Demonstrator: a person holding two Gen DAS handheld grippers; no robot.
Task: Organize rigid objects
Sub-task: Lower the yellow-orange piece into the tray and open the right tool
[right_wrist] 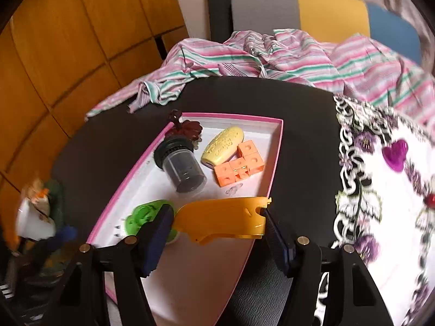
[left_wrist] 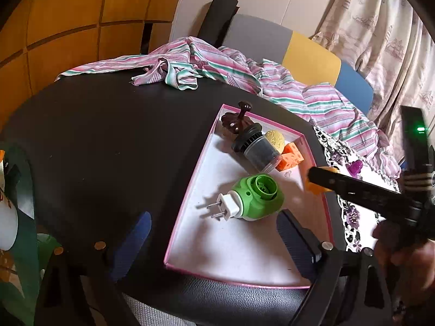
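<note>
A pink-rimmed white tray (left_wrist: 187, 190) (right_wrist: 274, 160) lies on the black table. In it are a green plug-in device (left_wrist: 252, 198) (right_wrist: 144, 216), a dark clear-walled canister (left_wrist: 258, 149) (right_wrist: 185, 169), a brown hook piece (left_wrist: 236, 121) (right_wrist: 187, 129), a yellow oval piece (left_wrist: 274, 138) (right_wrist: 224, 144) and orange cubes (left_wrist: 291, 159) (right_wrist: 239, 165). My right gripper (right_wrist: 217, 225) (left_wrist: 315, 182) is shut on a flat orange plastic piece (right_wrist: 225, 221) (left_wrist: 312, 186), held just above the tray's near right part. My left gripper (left_wrist: 214, 233) is open and empty over the tray's near end.
A pink-green striped cloth (left_wrist: 217, 68) (right_wrist: 299, 54) lies along the table's far edge. A floral cloth (right_wrist: 386, 184) (left_wrist: 353, 187) with a purple heart (right_wrist: 395, 154) lies right of the tray. A white cup (right_wrist: 32, 220) stands at far left. A grey-yellow-blue chair back (left_wrist: 299, 51) stands behind.
</note>
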